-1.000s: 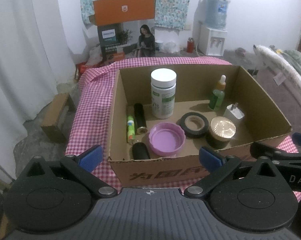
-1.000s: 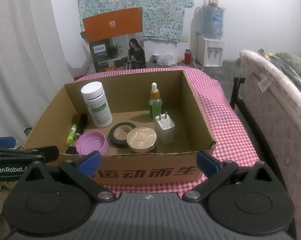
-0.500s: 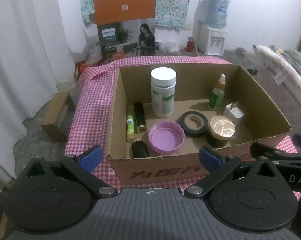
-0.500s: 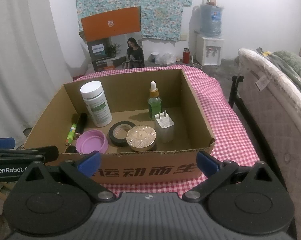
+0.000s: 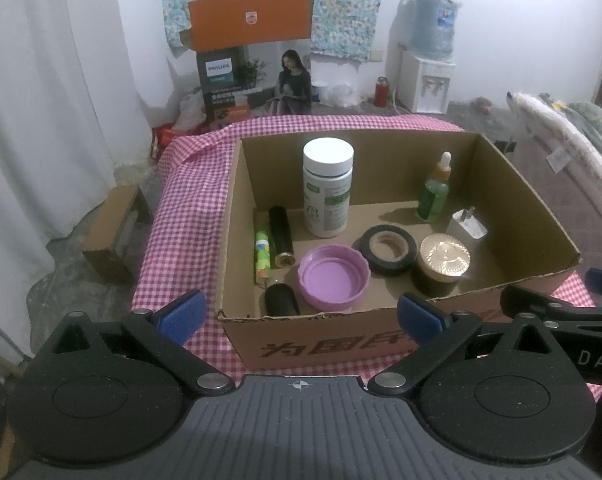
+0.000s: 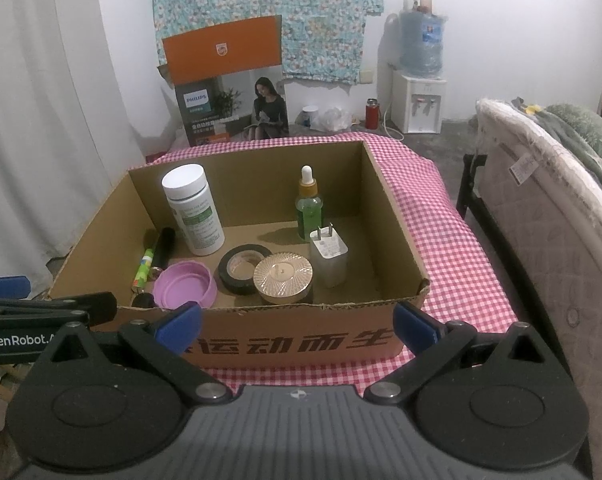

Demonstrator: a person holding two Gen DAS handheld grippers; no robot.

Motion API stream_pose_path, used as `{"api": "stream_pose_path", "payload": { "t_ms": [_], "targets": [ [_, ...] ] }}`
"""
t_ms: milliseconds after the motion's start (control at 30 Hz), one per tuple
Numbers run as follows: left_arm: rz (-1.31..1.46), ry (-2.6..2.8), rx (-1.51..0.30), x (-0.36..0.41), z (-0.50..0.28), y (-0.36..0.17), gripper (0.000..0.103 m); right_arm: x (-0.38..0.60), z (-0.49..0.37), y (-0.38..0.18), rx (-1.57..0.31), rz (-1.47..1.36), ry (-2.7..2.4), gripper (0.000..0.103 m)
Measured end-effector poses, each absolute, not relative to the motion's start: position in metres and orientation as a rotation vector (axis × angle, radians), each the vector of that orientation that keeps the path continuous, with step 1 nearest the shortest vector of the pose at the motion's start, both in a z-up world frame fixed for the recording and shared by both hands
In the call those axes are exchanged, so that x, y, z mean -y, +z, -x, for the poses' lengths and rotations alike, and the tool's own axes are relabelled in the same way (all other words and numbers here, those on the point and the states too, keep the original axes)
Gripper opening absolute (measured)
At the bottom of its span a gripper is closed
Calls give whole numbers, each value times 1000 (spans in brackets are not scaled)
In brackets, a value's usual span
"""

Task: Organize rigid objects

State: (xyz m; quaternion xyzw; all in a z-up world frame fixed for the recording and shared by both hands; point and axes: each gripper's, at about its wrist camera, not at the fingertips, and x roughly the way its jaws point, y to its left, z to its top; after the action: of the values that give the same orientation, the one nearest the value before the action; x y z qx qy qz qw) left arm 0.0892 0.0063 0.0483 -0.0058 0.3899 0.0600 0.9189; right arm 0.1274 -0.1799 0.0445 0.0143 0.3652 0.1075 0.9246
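An open cardboard box stands on a pink checked cloth. Inside it are a white pill bottle, a green dropper bottle, a white plug adapter, a black tape roll, a gold-lidded jar, a purple lid, a black tube and a green marker. My left gripper and right gripper hang open before the box's near wall, both empty.
The checked cloth covers the table beyond and to the right of the box. A mattress edge runs along the right. An orange printed carton and a water dispenser stand at the back wall. A small cardboard box lies on the floor at left.
Both cameras have drifted very slightly; the box contents and open grippers look the same.
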Motion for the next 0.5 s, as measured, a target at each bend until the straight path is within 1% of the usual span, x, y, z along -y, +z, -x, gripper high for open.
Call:
{"api": "stream_pose_path", "payload": {
  "t_ms": [500],
  "targets": [
    [13,123,-802,-6,-90,48,102,179,-127,47,-750,-34,211,103]
  ]
}}
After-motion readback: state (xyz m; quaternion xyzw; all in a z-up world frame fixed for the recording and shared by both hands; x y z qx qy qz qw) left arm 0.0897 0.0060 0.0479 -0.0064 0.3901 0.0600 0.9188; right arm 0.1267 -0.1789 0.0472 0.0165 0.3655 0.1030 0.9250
